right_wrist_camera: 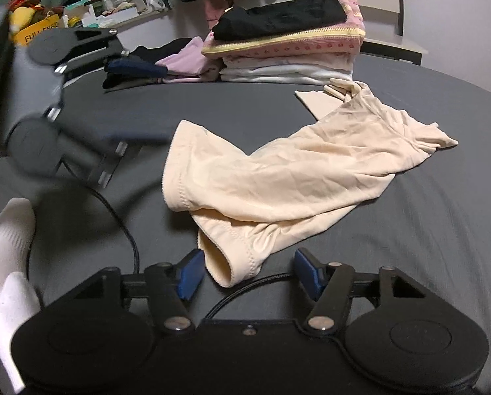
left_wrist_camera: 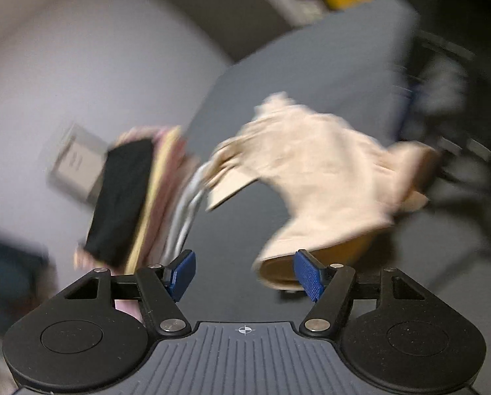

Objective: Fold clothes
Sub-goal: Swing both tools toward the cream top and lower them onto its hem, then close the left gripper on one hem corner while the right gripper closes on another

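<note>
While the crumpled cream-coloured stretchy garment is lying on the dark grey bedsheet, I am holding my right gripper and left gripper spread wide, empty.

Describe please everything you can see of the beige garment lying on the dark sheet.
The beige garment looks like thin, smooth, stretchy fabric with stitched, scalloped hems at its openings. It lies unfolded and wrinkled on the dark grey sheet, stretched diagonally, one open hem between the open right claw fingers, not gripped. A folded beige piece touches its far end. The left claw is open, beside it.
</note>
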`<state>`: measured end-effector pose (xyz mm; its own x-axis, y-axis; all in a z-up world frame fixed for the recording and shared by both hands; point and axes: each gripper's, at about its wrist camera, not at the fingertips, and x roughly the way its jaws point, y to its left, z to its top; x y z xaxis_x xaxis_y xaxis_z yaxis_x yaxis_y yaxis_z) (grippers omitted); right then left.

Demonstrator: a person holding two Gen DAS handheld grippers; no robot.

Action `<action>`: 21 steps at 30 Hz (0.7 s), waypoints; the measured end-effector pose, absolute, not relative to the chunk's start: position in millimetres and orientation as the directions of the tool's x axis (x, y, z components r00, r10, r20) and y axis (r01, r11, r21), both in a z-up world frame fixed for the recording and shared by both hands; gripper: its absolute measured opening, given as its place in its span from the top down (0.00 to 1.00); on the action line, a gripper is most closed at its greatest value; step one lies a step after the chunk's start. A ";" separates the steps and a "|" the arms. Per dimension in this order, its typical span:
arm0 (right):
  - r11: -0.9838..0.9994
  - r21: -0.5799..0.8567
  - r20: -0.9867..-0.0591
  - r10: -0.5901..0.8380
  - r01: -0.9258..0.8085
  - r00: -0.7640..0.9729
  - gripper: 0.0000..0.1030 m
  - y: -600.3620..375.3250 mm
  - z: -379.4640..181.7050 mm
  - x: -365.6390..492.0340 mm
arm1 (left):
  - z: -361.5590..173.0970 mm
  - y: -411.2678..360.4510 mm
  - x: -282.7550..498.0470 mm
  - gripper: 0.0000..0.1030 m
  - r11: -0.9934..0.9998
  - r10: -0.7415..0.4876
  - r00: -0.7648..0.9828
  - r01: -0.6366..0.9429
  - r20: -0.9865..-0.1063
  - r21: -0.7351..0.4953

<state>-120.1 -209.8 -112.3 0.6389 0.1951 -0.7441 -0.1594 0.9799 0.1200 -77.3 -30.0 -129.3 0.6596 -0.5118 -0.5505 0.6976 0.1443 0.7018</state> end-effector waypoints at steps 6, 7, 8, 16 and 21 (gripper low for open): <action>0.981 0.120 -0.735 0.192 -0.153 0.650 0.41 -211.2 -109.5 -121.9 | -144.4 -41.7 -110.3 0.35 -0.040 -0.554 0.601 0.672 -0.576 0.740; 0.980 0.124 -0.735 0.195 -0.153 0.649 0.41 -212.1 -109.6 -121.4 | -145.6 -45.6 -112.6 0.35 -0.049 -0.560 0.613 0.648 -0.558 0.760; 0.980 0.130 -0.735 0.199 -0.153 0.648 0.41 -212.7 -109.6 -121.1 | -145.4 -49.4 -114.5 0.35 -0.065 -0.565 0.623 0.620 -0.540 0.782; 0.981 0.132 -0.742 0.195 -0.146 0.641 0.41 -212.9 -111.5 -119.0 | -158.0 -52.9 -150.1 0.39 -0.323 -0.645 0.568 0.404 -0.511 0.856; 0.982 0.106 -0.735 0.184 -0.157 0.652 0.41 -209.2 -110.9 -121.1 | -156.3 -69.6 -151.6 0.71 -0.233 -0.634 0.615 0.427 -0.469 0.874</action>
